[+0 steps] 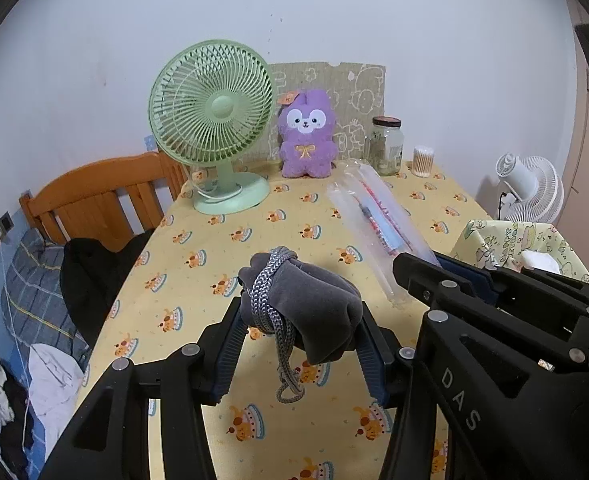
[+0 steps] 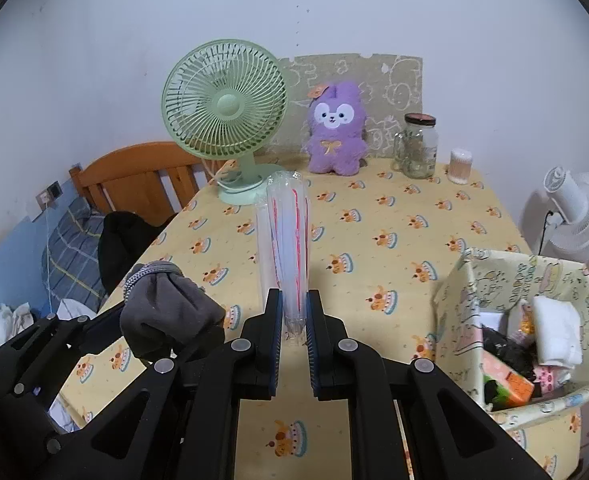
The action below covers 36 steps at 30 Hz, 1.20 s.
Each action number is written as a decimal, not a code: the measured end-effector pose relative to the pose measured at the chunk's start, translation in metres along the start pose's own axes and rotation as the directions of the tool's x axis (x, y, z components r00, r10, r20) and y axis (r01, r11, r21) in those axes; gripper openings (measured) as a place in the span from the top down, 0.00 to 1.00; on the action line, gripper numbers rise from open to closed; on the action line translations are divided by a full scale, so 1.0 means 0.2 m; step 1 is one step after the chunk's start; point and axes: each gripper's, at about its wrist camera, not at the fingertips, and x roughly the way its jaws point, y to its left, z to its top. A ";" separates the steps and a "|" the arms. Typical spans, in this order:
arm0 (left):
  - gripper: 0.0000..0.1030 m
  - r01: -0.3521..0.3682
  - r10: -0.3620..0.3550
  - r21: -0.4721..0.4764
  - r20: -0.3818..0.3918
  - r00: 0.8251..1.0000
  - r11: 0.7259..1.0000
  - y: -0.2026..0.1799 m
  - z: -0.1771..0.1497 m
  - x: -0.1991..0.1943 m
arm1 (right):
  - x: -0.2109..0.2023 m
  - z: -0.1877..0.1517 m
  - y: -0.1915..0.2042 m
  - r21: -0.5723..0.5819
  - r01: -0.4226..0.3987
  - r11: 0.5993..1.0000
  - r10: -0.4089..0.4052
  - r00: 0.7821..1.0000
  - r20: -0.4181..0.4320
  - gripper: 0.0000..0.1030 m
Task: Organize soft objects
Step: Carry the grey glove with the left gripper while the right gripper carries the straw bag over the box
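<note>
My left gripper (image 1: 300, 320) is shut on a grey drawstring pouch (image 1: 306, 304) and holds it above the table; its braided cord (image 1: 286, 364) hangs down. The pouch also shows at the left of the right wrist view (image 2: 166, 312). My right gripper (image 2: 294, 320) is shut on a clear plastic sleeve (image 2: 288, 240) with red-striped contents, which points away over the table; it also shows in the left wrist view (image 1: 374, 224). A patterned fabric storage box (image 2: 470, 292) holding soft items stands at the right. A purple plush bunny (image 2: 336, 130) sits at the back.
The table (image 2: 394, 240) has a yellow cloth. On it stand a green fan (image 2: 224, 120), a glass jar (image 2: 418, 146) and a cotton swab tub (image 2: 460, 166). A white fan (image 2: 574, 216) stands right of the table. A wooden bed headboard (image 2: 142, 176) and bedding lie left.
</note>
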 end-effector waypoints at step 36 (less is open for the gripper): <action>0.48 0.076 -0.082 0.069 0.082 0.993 0.995 -0.42 0.14 -0.06 | -0.24 0.05 -0.41 0.047 0.086 0.995 -0.090 0.992 0.089 0.87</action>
